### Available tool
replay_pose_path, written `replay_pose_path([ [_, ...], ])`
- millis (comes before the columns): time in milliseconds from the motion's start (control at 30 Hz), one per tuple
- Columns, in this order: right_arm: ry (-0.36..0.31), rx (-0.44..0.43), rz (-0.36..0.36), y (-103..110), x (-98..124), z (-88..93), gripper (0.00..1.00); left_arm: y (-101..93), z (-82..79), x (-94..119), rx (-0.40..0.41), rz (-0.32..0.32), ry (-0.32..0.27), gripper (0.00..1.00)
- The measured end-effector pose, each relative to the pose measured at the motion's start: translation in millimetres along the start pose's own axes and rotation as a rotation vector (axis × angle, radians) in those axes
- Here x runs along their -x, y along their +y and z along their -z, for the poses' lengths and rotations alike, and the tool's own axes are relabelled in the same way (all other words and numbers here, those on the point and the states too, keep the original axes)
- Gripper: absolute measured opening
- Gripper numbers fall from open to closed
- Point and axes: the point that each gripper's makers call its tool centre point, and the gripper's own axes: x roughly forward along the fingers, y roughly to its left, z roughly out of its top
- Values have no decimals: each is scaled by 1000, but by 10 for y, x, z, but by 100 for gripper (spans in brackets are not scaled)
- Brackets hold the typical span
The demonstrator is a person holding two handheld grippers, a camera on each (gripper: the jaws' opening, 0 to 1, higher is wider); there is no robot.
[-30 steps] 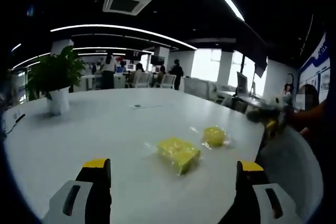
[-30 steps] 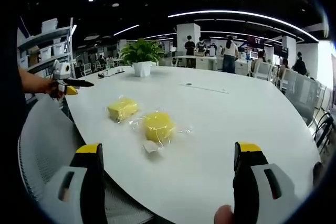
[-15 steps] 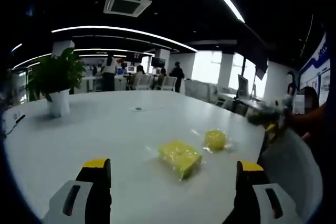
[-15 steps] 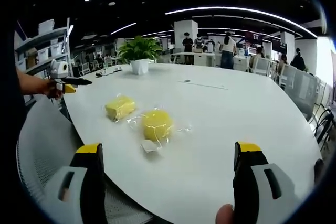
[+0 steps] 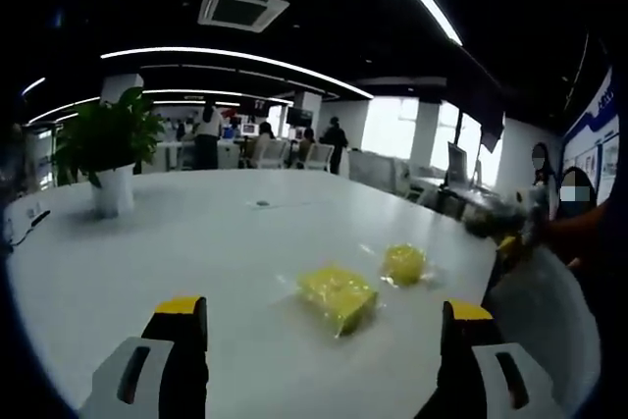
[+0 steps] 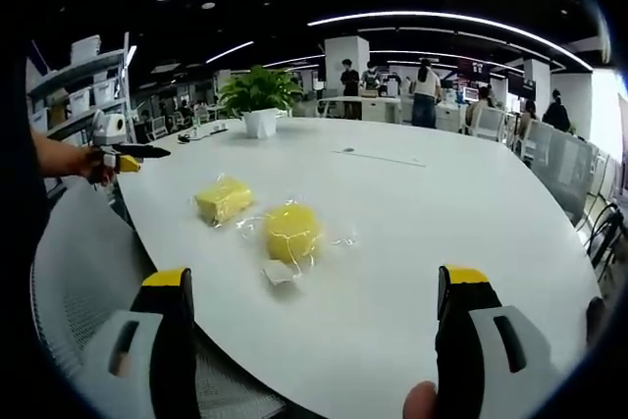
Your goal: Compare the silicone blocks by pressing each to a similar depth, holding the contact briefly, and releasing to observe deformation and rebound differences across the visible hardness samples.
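On the white table (image 5: 196,242) lie two yellow silicone blocks in clear wrap. A square block (image 5: 337,293) is the nearer one in the left gripper view, with a round block (image 5: 403,263) just beyond it to the right. My left gripper (image 5: 324,309) hangs open over the table's near part, short of the square block. In the right gripper view the round block (image 6: 291,232) is nearer and the square block (image 6: 224,200) sits to its left. My right gripper (image 6: 314,277) is open at the table edge (image 6: 412,213), nothing between its jaws.
A potted plant (image 5: 103,149) (image 6: 258,95) stands far back on the table. A mesh office chair (image 6: 78,272) sits by the table's edge, with more chairs (image 6: 574,183) to the right. People stand at desks far behind. A hand holds the left gripper (image 6: 123,156) beside the table.
Both views have drifted only slightly. The two blocks lie where they were, and both grippers' jaws stay apart.
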Motion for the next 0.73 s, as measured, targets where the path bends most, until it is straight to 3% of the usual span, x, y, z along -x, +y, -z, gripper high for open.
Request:
replay_pose_path([
  [733, -17, 8, -5, 91, 27, -57, 97, -81, -20, 44, 3, -4, -3, 100],
])
